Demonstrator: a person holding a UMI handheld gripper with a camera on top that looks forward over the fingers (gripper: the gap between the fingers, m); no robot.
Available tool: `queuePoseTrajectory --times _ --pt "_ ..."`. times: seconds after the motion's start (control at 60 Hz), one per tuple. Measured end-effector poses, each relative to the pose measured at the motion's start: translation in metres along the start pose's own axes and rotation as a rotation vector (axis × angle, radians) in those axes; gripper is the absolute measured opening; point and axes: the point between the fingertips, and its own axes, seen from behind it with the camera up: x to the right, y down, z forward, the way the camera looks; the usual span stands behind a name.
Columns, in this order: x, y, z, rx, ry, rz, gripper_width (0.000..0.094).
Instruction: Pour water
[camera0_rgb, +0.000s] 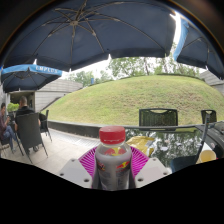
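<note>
My gripper closed on a bottle at six o'clock, red cap on, pink pads pressing both sides, contents and label unreadable, dark umbrella at twelve, grassy mound beyond, chairs at nine.

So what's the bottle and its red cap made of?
The bottle, standing between the gripper fingers, looks like clear, shiny plastic: you can see through it, and light glints on it. Its red cap looks like solid, smooth plastic with a ridged rim, though that's partly a guess.
</note>
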Motion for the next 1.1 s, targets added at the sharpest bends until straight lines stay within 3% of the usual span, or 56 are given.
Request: queuePoseTrajectory --times 0.1,0.25,0.45,0.567,0.683,0.867,0.983,1.1 --pt "-0.005 -0.002 -0.003 0.023 -0.009 0.007 0.0335" --pt "-0.001 -0.012 0.004 0.074 -0.042 0.089 0.0334" --pt "0.073 -0.104 -0.043 0.320 -0.028 0.492 0.0335" --pt "0.142 -0.112 -0.072 0.379 -0.012 0.868 0.0333" --pt "0.200 -0.075 -0.077 0.345 0.016 1.253 0.0332" --pt "0.205 -0.039 -0.075 0.258 -0.138 1.774 0.0359" --pt "0.208 -0.037 -0.084 0.249 -0.188 1.918 0.0360" --pt "0.201 -0.038 -0.084 0.221 -0.175 1.929 0.0359"
